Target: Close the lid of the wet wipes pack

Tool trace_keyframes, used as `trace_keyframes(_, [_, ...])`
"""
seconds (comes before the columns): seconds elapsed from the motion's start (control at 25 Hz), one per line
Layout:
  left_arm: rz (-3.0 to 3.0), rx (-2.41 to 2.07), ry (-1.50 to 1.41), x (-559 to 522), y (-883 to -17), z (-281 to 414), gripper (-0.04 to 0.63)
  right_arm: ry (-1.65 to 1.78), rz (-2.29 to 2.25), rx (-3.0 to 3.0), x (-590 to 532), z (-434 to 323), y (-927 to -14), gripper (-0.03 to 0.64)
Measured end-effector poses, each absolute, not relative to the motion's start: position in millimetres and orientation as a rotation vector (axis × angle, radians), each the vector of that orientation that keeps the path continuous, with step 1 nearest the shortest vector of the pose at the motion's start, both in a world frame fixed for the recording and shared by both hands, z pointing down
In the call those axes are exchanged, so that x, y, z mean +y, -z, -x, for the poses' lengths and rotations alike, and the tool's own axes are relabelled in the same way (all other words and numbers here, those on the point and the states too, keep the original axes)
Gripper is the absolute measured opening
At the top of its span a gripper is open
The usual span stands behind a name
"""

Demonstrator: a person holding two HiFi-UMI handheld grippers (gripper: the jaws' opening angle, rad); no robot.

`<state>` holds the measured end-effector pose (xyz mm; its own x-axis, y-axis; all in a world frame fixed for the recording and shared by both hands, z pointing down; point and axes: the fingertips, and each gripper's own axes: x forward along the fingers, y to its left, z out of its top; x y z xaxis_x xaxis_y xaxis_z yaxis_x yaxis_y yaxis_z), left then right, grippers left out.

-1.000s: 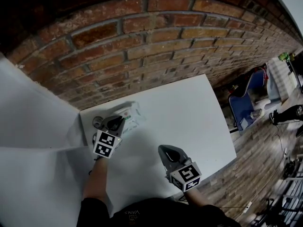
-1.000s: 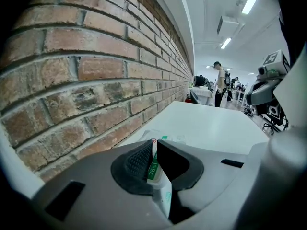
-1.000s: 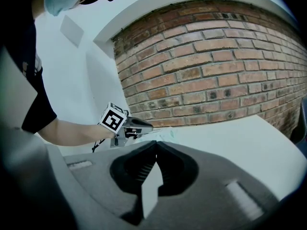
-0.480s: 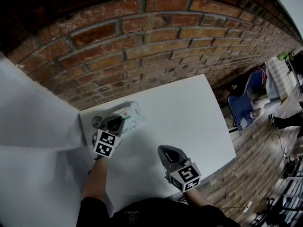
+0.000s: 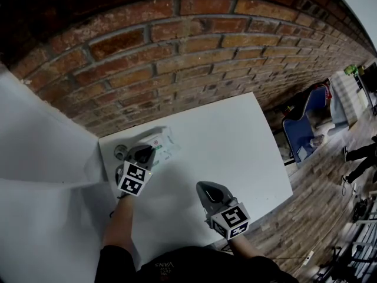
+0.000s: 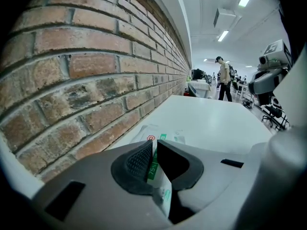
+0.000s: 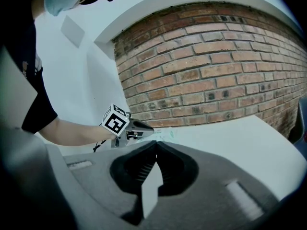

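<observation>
The wet wipes pack (image 5: 161, 141) is white with green print and lies at the table's far left corner, close to the brick wall. My left gripper (image 5: 143, 152) is at the pack's near end. In the left gripper view the left gripper (image 6: 153, 146) is shut on a thin green-printed edge of the pack (image 6: 162, 130); whether that edge is the lid I cannot tell. My right gripper (image 5: 207, 188) hovers over the table's near middle, apart from the pack. In its own view the right gripper (image 7: 156, 145) is shut with nothing in it, looking toward the left gripper (image 7: 143, 127).
The white table (image 5: 235, 140) stands against a brick wall (image 5: 177, 52). A small grey round object (image 5: 121, 152) sits by the table's left corner. A blue chair (image 5: 306, 128) stands off the right edge. A person (image 6: 224, 78) stands far back in the room.
</observation>
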<state>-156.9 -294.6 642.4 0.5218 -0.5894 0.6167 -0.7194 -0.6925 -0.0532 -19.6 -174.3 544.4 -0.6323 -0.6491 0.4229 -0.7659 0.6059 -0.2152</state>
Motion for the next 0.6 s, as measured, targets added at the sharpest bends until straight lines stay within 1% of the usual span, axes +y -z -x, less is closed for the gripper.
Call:
trace_keyframes(0.2, [-2.538,-1.104,-1.011,-289,-660,155,0.041,-0.547,-1.149,-2.533,-172,20,-543,-0.003])
trace_keyframes(0.6, [-2.522,-1.106,-1.007,-290,-665,155,0.041,-0.550,-1.160,-2.528,-169,17,-544,-0.003])
